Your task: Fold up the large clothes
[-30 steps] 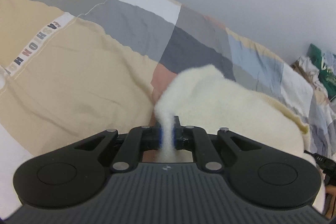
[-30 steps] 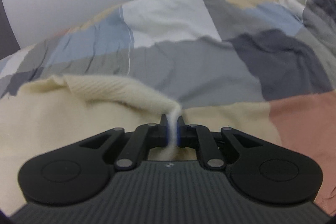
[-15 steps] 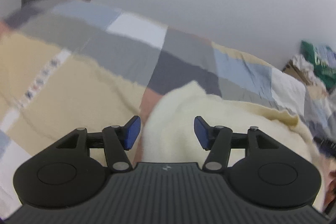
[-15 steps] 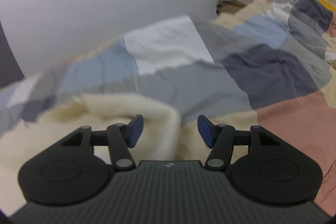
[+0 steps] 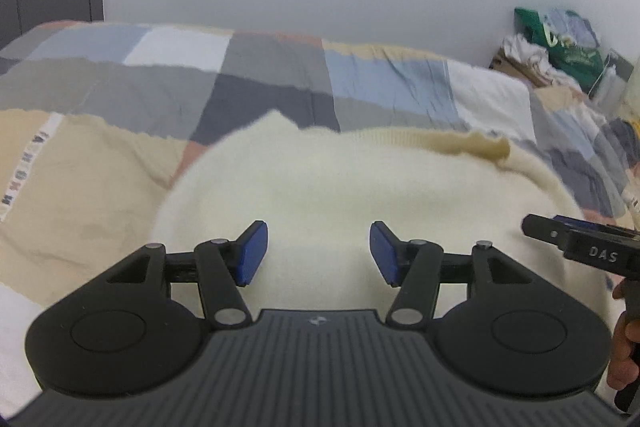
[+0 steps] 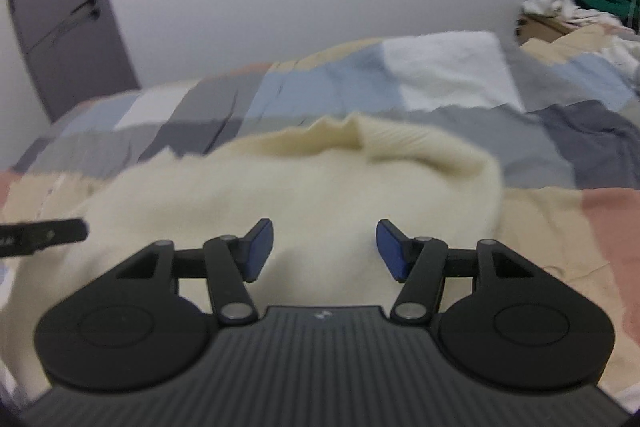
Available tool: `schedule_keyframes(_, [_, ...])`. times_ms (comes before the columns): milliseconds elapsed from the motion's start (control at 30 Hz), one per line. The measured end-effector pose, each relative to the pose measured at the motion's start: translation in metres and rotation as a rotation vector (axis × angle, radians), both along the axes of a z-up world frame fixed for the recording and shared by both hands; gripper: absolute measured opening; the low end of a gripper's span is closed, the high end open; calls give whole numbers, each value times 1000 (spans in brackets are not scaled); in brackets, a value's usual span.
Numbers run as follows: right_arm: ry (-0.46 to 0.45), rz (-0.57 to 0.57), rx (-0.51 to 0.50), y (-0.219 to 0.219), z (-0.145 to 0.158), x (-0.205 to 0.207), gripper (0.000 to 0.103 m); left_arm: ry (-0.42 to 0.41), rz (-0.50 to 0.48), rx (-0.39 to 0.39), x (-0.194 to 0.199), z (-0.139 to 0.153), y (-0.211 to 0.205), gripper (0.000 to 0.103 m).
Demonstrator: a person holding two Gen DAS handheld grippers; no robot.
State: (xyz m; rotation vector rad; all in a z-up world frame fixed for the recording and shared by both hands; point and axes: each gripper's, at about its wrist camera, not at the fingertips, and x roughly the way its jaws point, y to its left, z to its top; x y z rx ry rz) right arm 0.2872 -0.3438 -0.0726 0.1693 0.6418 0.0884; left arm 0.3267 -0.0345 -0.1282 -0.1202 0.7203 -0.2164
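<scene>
A cream fuzzy sweater (image 5: 340, 183) lies on the patchwork bed cover, its ribbed edge (image 5: 472, 143) turned toward the far side. It also fills the middle of the right wrist view (image 6: 288, 195). My left gripper (image 5: 318, 253) is open and empty above the sweater's near part. My right gripper (image 6: 325, 251) is open and empty above the sweater too. The right gripper's side shows at the right edge of the left wrist view (image 5: 580, 247). The left gripper's finger shows at the left edge of the right wrist view (image 6: 44, 233).
The bed cover (image 5: 276, 83) has grey, blue, white, tan and pink patches. A white wall stands behind the bed. A pile of clothes and a green bag (image 5: 560, 43) sit at the far right. A grey door (image 6: 60, 11) stands at the left.
Both grippers let go of the sweater's edge and opened wide. Both have pulled back and risen, and the sweater now lies flat on the bed.
</scene>
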Motion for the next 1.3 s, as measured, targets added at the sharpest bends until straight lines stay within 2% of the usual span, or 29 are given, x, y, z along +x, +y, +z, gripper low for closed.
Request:
schedule_keyframes(167, [48, 16, -37, 7, -25, 19, 61, 50, 4, 42, 12, -22, -8, 62])
schedule_keyframes(400, [29, 18, -68, 12, -32, 19, 62, 59, 21, 19, 17, -26, -6, 62])
schedule_keyframes(700, [8, 13, -44, 8, -27, 10, 59, 30, 44, -43, -22, -4, 4, 62])
schedule_keyframes(933, [-29, 12, -96, 12, -12, -19, 61, -15, 34, -82, -70, 13, 6, 62])
schedule_keyframes(1067, [-31, 35, -61, 11, -1, -45, 61, -36, 20, -81, -99, 20, -1, 62])
schedule_keyframes(1133, [-27, 23, -37, 11, 4, -62, 67, -44, 8, -94, -114, 23, -4, 62])
schedule_keyframes(1200, [-35, 4, -2, 9, 9, -79, 80, -48, -5, -103, -126, 24, -8, 63])
schedule_keyframes(1300, [-34, 32, 96, 7, 17, -103, 80, -40, -19, -113, -141, 23, -14, 63])
